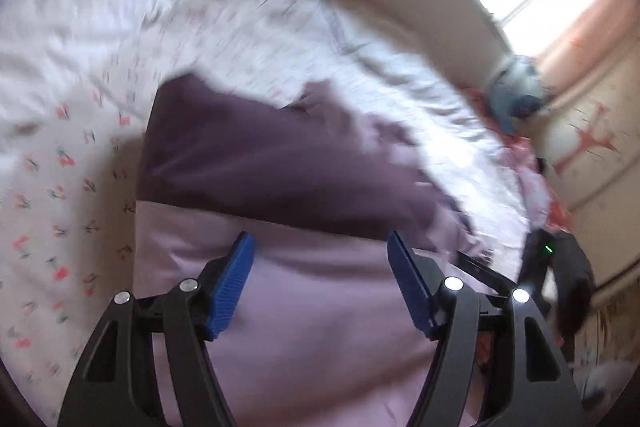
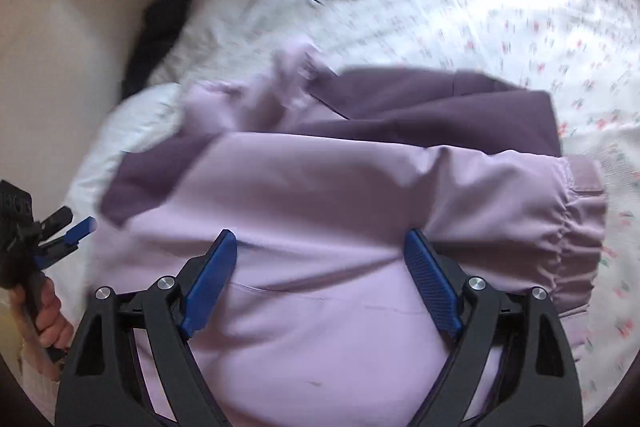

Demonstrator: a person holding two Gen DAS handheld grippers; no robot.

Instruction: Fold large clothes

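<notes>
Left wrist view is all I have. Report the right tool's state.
Observer: The right tool is open above the lilac jacket, with no fabric pinched between its pads.
Operator: Find me the sleeve end.
Observer: The gathered cuff lies just right of that tool in the right wrist view, beside the floral sheet.
Operator: Say where my own tool shows.
Observer: The left tool is at that view's left edge, off the jacket, with a hand gripping its handle.
</notes>
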